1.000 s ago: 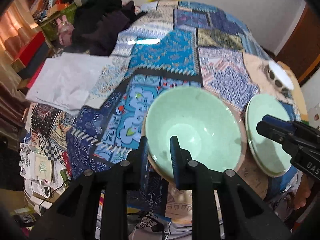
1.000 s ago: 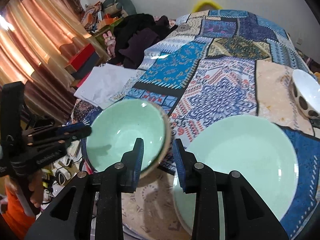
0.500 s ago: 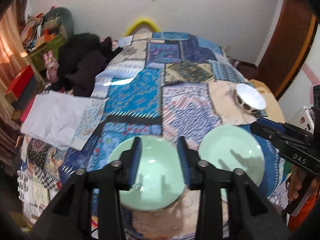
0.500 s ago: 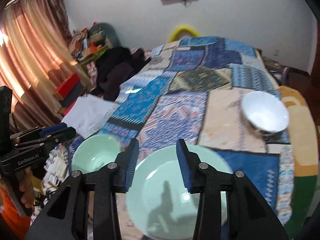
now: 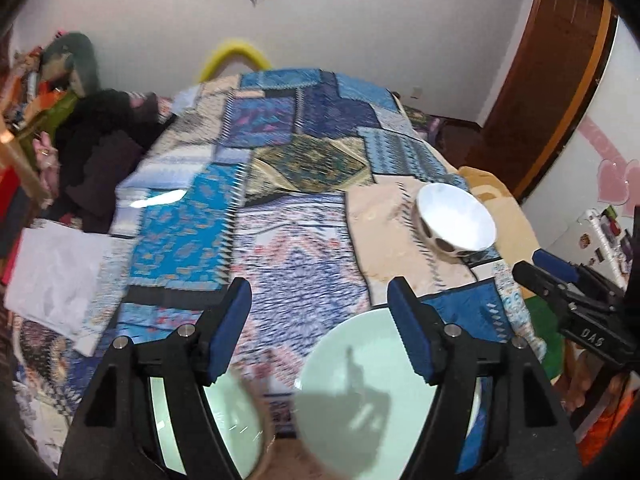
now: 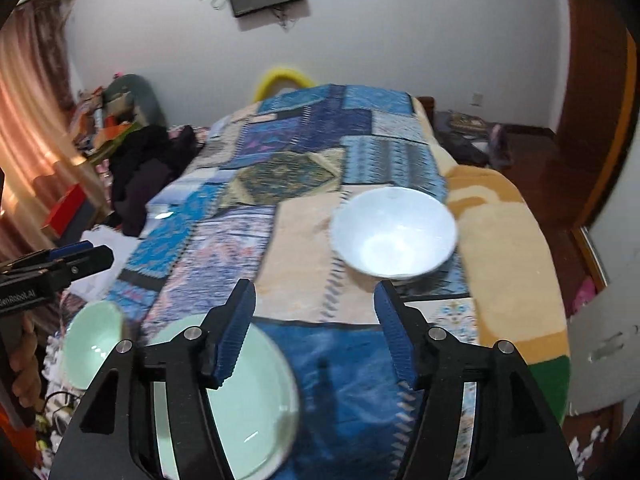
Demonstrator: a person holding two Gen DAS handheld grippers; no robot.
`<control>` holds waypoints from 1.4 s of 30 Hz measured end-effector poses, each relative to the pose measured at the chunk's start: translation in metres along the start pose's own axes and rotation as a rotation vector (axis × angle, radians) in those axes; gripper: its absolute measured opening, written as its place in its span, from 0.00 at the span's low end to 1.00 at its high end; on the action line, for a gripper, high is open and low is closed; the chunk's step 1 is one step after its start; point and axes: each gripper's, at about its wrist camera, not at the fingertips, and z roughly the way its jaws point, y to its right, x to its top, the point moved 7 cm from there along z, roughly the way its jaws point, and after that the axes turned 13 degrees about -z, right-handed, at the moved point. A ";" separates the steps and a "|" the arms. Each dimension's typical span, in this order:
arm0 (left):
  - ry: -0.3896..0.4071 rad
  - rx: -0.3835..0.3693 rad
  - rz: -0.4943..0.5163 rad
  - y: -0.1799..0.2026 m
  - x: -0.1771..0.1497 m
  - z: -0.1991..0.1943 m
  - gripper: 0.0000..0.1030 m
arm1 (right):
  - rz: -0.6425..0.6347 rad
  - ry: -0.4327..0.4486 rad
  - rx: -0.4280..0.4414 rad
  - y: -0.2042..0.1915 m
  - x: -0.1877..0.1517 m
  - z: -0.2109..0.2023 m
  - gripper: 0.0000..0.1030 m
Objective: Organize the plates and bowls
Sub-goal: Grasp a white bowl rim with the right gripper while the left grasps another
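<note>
Both grippers' jaws have just been opening, and we're now holding nothing: the left gripper (image 5: 319, 328) & right gripper (image 6: 315, 330) are spread w/ only bedspread showing between the pads. A second ago each was nearly pinched shut low over the green pieces; now we're looking from farther back, so both releases look done. We're judging that the green bowl (image 6: 93, 342) and green plate (image 6: 248, 404) are parked side by side near the edge of the patchwork bedspread (image 5: 296, 216), probably not touching, though blur makes that hard to call.

The white bowl (image 6: 394, 236) is sitting apart from them, farther up the bedspread, upright, beyond the right gripper's right pad. In the left wrist view the white bowl (image 5: 456, 216) is lying up & right of the spread pads. It's prob the next pickup.
</note>
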 end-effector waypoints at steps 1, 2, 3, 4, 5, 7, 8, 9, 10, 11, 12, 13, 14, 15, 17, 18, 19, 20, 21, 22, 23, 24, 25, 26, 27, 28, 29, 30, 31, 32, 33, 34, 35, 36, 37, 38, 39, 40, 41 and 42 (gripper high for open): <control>-0.015 -0.007 -0.005 0.004 0.003 0.009 0.68 | 0.014 -0.008 -0.013 0.009 -0.001 0.004 0.56; -0.022 -0.009 -0.006 0.006 0.004 0.013 0.68 | 0.024 -0.012 -0.022 0.016 -0.002 0.007 0.56; -0.030 -0.005 -0.005 0.010 0.007 0.021 0.68 | 0.034 -0.015 -0.030 0.022 -0.002 0.009 0.56; -0.037 0.001 -0.004 0.012 0.008 0.028 0.68 | 0.051 -0.022 -0.039 0.030 -0.003 0.015 0.56; -0.049 0.003 -0.005 0.014 0.011 0.038 0.68 | 0.061 -0.027 -0.042 0.036 -0.003 0.018 0.56; -0.073 0.002 -0.009 0.018 0.014 0.052 0.68 | 0.085 -0.034 -0.058 0.049 -0.005 0.027 0.56; -0.086 0.007 -0.011 0.020 0.016 0.061 0.68 | 0.093 -0.037 -0.065 0.054 -0.006 0.032 0.56; -0.097 0.011 -0.012 0.021 0.017 0.069 0.68 | 0.103 -0.040 -0.071 0.060 -0.007 0.035 0.56; -0.103 0.014 -0.012 0.022 0.018 0.074 0.68 | 0.120 -0.045 -0.073 0.068 -0.008 0.041 0.56; -0.115 0.019 -0.010 0.024 0.019 0.083 0.68 | 0.132 -0.050 -0.071 0.073 -0.009 0.046 0.56; -0.123 0.023 -0.007 0.025 0.020 0.088 0.68 | 0.151 -0.055 -0.069 0.080 -0.010 0.051 0.56; -0.131 0.026 -0.003 0.027 0.020 0.094 0.68 | 0.162 -0.056 -0.069 0.085 -0.009 0.056 0.52; -0.142 0.031 0.004 0.028 0.021 0.101 0.68 | 0.177 -0.060 -0.072 0.091 -0.010 0.061 0.48; -0.149 0.035 0.010 0.030 0.021 0.107 0.68 | 0.186 -0.071 -0.074 0.097 -0.011 0.065 0.45; -0.158 0.041 0.024 0.033 0.023 0.116 0.68 | 0.196 -0.087 -0.066 0.103 -0.011 0.074 0.37; -0.161 0.044 0.032 0.035 0.023 0.121 0.68 | 0.197 -0.095 -0.065 0.105 -0.011 0.078 0.36; -0.166 0.045 0.039 0.038 0.024 0.126 0.68 | 0.197 -0.100 -0.071 0.107 -0.011 0.082 0.36; -0.171 0.046 0.045 0.040 0.025 0.130 0.68 | 0.196 -0.105 -0.079 0.109 -0.011 0.085 0.36; -0.176 0.047 0.050 0.042 0.024 0.133 0.68 | 0.195 -0.111 -0.084 0.112 -0.011 0.088 0.35; -0.180 0.046 0.053 0.044 0.024 0.136 0.68 | 0.197 -0.116 -0.083 0.114 -0.012 0.092 0.34; -0.186 0.045 0.059 0.046 0.024 0.140 0.68 | 0.198 -0.121 -0.082 0.115 -0.012 0.095 0.34; -0.191 0.045 0.065 0.049 0.024 0.143 0.68 | 0.200 -0.125 -0.083 0.118 -0.012 0.098 0.34; -0.194 0.045 0.074 0.052 0.025 0.146 0.68 | 0.203 -0.125 -0.086 0.119 -0.012 0.100 0.34; -0.196 0.045 0.080 0.054 0.025 0.148 0.68 | 0.202 -0.124 -0.091 0.121 -0.011 0.102 0.34; -0.196 0.045 0.088 0.056 0.024 0.149 0.68 | 0.195 -0.126 -0.094 0.123 -0.010 0.106 0.34; -0.197 0.045 0.093 0.057 0.024 0.151 0.68 | 0.193 -0.131 -0.097 0.125 -0.010 0.109 0.34; -0.204 0.044 0.098 0.059 0.023 0.153 0.68 | 0.190 -0.135 -0.095 0.127 -0.009 0.111 0.30; -0.210 0.042 0.100 0.060 0.022 0.154 0.68 | 0.182 -0.140 -0.087 0.127 -0.008 0.114 0.26; -0.217 0.041 0.103 0.061 0.021 0.156 0.68 | 0.176 -0.145 -0.080 0.127 -0.007 0.117 0.21; -0.221 0.043 0.105 0.061 0.020 0.158 0.68 | 0.173 -0.151 -0.072 0.126 -0.007 0.119 0.20; -0.223 0.045 0.107 0.062 0.019 0.159 0.68 | 0.167 -0.162 -0.067 0.126 -0.007 0.122 0.20; -0.226 0.045 0.110 0.063 0.018 0.160 0.68 | 0.164 -0.164 -0.068 0.126 -0.007 0.123 0.19; -0.222 0.047 0.114 0.064 0.018 0.161 0.68 | 0.158 -0.169 -0.071 0.126 -0.007 0.125 0.19; -0.216 0.050 0.114 0.064 0.018 0.161 0.68 | 0.153 -0.170 -0.072 0.125 -0.008 0.125 0.19; -0.207 0.053 0.117 0.065 0.019 0.161 0.68 | 0.151 -0.167 -0.067 0.124 -0.007 0.124 0.19; -0.206 0.053 0.122 0.067 0.018 0.161 0.68 | 0.151 -0.163 -0.052 0.123 -0.007 0.123 0.19; -0.207 0.052 0.126 0.068 0.018 0.162 0.68 | 0.151 -0.160 -0.038 0.121 -0.006 0.122 0.19; -0.209 0.051 0.126 0.069 0.018 0.163 0.68 | 0.140 -0.160 -0.021 0.117 -0.006 0.122 0.18; -0.212 0.048 0.124 0.071 0.018 0.163 0.68 | 0.129 -0.163 -0.016 0.114 -0.006 0.122 0.18; -0.216 0.044 0.123 0.072 0.018 0.164 0.68 | 0.113 -0.169 -0.013 0.111 -0.007 0.123 0.18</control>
